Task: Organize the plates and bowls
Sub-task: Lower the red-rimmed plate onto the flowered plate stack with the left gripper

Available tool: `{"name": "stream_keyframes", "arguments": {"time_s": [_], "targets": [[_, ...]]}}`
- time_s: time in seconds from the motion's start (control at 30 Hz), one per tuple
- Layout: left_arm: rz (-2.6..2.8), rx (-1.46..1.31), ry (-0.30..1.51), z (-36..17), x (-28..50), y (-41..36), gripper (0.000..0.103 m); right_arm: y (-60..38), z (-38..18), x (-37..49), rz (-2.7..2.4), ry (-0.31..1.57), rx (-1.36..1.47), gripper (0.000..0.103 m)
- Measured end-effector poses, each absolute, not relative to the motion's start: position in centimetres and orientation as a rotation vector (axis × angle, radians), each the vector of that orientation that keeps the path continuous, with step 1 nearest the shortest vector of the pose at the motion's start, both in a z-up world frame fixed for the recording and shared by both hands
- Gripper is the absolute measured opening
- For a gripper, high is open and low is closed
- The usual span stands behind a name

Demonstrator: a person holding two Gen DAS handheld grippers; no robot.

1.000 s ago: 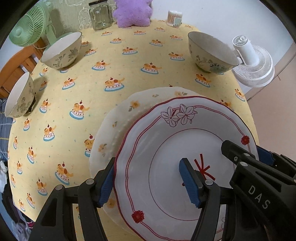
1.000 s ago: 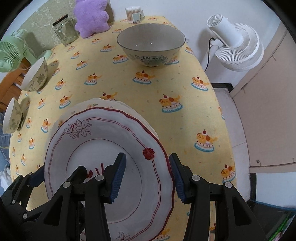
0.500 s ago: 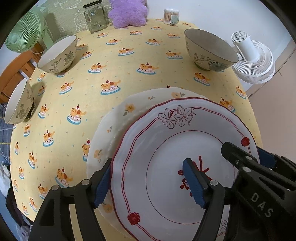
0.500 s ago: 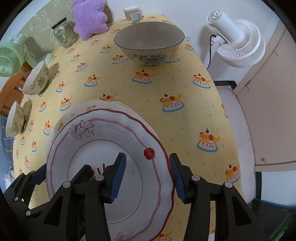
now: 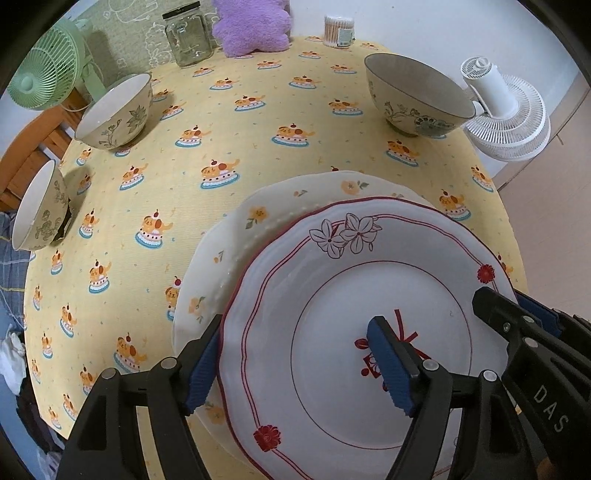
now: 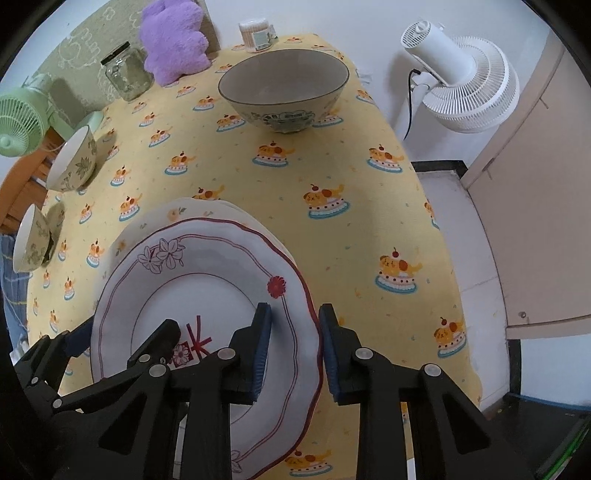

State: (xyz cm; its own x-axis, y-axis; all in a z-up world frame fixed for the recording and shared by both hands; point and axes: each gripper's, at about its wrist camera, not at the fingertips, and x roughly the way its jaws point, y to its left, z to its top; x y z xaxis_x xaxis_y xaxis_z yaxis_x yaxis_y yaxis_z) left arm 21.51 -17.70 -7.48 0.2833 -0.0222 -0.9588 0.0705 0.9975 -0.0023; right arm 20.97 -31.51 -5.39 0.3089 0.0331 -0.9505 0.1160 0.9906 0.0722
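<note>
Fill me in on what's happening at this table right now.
A person works two handheld grippers over a red-rimmed plate that lies on a yellow-flowered plate. The left gripper straddles the top plate's left rim, its jaws opening. The right gripper straddles the right rim, its jaws closing but not yet pressing on it. Three bowls stand apart on the tablecloth: a large bowl, a floral bowl and a small bowl.

Both wrist views look steeply down, close over the red-rimmed plate (image 5: 369, 295) at 6 o'clock, sharing the yellow tabletop (image 6: 332, 177) and purple plush (image 5: 251, 26) at 12.
</note>
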Motion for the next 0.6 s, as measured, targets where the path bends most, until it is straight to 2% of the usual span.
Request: {"name": "stream_keyframes", "arguments": {"time_s": [0.6], "targets": [[0.017,0.124,1.307,-7.3,21.4,-18.6,0.082,-31.2,-5.4,21.5,0.006,1.264,0.102,0.027]]}}
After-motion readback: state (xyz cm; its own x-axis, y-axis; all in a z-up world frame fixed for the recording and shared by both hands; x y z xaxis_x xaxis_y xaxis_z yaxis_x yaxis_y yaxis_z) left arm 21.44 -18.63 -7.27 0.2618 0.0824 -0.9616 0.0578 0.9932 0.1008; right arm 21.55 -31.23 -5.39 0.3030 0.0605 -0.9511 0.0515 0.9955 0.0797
